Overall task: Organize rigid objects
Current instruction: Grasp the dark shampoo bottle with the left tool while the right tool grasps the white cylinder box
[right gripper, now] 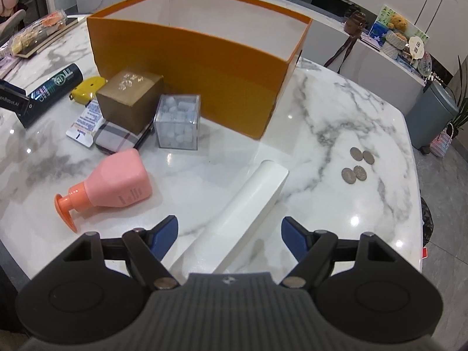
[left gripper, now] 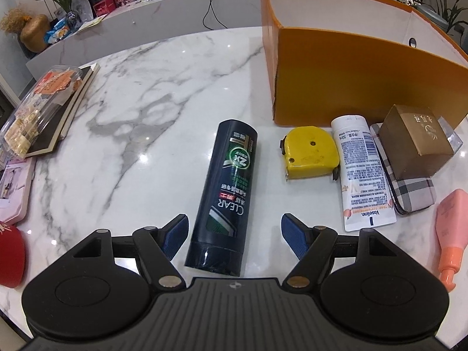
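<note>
The orange box (right gripper: 190, 67) stood ahead of my grippers. My right gripper (right gripper: 229, 234) gaped wide around the white tube (right gripper: 248, 204); my left gripper (left gripper: 234, 234) gaped around the dark bottle (left gripper: 225, 193). Either round thing could roll from a shallow grip.

Tape measure (left gripper: 311, 153) lies between shampoo bottle (left gripper: 223, 196) and lotion tube (left gripper: 361, 172)

"CLEAR" and "2X" mark the dark bottle (left gripper: 223, 196); "Vaseline" marks the white tube (left gripper: 361, 177).
</note>
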Tool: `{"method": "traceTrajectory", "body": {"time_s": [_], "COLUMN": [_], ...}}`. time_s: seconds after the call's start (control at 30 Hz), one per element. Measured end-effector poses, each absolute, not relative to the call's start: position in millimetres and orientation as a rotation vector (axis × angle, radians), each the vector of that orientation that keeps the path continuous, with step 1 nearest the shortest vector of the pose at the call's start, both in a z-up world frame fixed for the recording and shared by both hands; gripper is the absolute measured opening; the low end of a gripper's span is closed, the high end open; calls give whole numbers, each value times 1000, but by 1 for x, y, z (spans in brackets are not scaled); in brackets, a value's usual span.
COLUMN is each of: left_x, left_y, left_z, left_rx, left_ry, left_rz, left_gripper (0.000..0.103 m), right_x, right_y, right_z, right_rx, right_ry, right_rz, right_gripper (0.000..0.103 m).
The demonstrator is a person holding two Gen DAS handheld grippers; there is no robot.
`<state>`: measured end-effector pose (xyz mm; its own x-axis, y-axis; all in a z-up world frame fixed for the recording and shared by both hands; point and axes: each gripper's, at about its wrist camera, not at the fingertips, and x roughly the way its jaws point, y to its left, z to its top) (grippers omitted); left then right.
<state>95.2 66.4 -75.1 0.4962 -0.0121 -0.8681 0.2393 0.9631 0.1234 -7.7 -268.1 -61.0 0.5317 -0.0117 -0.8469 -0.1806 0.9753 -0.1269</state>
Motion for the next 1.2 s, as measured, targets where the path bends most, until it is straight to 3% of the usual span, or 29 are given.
{"method": "traceTrajectory", "body": {"time_s": [0.47, 0.53, 0.7, 1.0, 1.2], "left_x": [104, 104, 100, 82, 78], "left_y": [55, 55, 53, 44, 45], "left_z": [-91, -91, -89, -87, -86], "left_rx": [262, 243, 195, 209, 199], "left_ry": [1052, 1049, 1072, 1076, 1097], "left_rz": [-119, -127, -178, -219, -222], "left_gripper": [85, 80, 51, 47, 47], "right_x": [-2, -2, 0, 4, -5], "right_y": [-271, -273, -286, -344, -370], "right_z": [-77, -77, -75, -79, -76], "right_rx": [-184, -174, -93, 238, 236], "right_ry": [1063, 1062, 1062, 1101, 1080], "right_rz": [129, 131, 157, 224, 126], "right_gripper": [54, 44, 28, 28, 46]}}
